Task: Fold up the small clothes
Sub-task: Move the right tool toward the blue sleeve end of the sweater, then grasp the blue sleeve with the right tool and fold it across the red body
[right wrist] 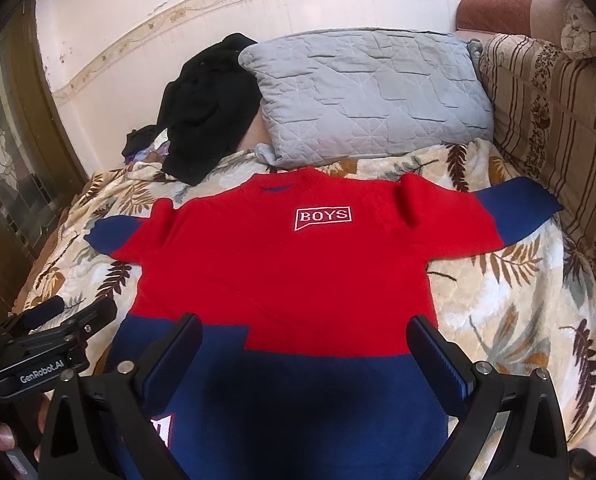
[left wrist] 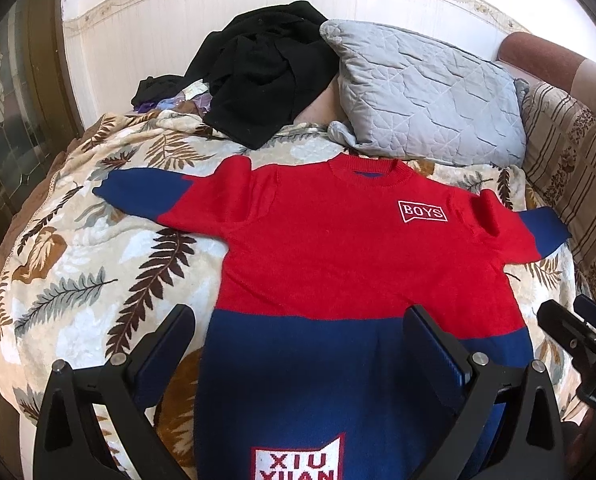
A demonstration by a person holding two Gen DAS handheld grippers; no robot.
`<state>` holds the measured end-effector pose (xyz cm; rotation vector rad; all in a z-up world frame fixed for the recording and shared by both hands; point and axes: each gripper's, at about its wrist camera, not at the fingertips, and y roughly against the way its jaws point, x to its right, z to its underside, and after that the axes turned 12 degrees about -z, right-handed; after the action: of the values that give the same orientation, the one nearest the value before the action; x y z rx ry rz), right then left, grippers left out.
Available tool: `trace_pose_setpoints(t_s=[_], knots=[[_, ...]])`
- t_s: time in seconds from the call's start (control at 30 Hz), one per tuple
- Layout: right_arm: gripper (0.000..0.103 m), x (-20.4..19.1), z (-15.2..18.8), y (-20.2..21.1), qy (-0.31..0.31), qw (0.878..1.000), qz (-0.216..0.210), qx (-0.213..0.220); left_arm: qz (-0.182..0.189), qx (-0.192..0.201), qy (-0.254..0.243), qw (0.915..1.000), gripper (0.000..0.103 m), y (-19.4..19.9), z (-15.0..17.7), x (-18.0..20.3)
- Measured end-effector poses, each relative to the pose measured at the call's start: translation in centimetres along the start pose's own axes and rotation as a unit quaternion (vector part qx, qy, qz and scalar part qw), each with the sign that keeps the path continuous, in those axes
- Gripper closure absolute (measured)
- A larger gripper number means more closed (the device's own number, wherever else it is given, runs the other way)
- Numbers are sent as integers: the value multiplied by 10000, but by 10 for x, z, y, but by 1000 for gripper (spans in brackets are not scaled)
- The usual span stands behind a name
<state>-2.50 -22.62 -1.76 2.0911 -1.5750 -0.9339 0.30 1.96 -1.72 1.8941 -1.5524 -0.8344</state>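
Sweater [left wrist: 338,248] lies flat, front up, on the bed's leaf-print blanket [left wrist: 78,264], both sleeves spread out to the sides. Upper body red, lower body and cuffs blue; white "BOYS" patch [right wrist: 323,216] on the chest, a "XIU" patch [left wrist: 298,460] near the hem. Neck points toward the grey pillow [left wrist: 426,92]; the collar sits just beside the pillow's lower edge. Black clothes [left wrist: 258,76] heaped to the pillow's left, against the wall. My left tongs [left wrist: 298,340] are wide open and hold nothing, poised over the blue lower part, left finger over blanket, right finger over the sweater. My right tongs [right wrist: 304,352] are likewise wide open and empty, both fingers over the sweater near the red-blue boundary. Cannot tell whether either pair touches the knit. Each pair of tongs shows at the edge of the other's view. Striped sofa back [right wrist: 558,120] runs along the bed's right side.
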Motion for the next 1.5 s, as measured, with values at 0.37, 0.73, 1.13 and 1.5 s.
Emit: trace_pose_setpoints(t_s=[0.37,0.73,1.13,1.5], knots=[[0,56,6,-19,-819,9952,-492,-189,-77,-97,-95,9999,0,-11,1,9],[0,211,-13,-15,-2427,9641,-855,657,-129,-220,-14,9997,0,-41,-3,5],[14,410,-48,-67,-4287,8953,-282,1173,-345,-170,284,9989,0,-86,3,-44],[96,368,-115,-61,-3077,9435,666,1036,-760,-306,1184,9896,0,-123,17,-146]])
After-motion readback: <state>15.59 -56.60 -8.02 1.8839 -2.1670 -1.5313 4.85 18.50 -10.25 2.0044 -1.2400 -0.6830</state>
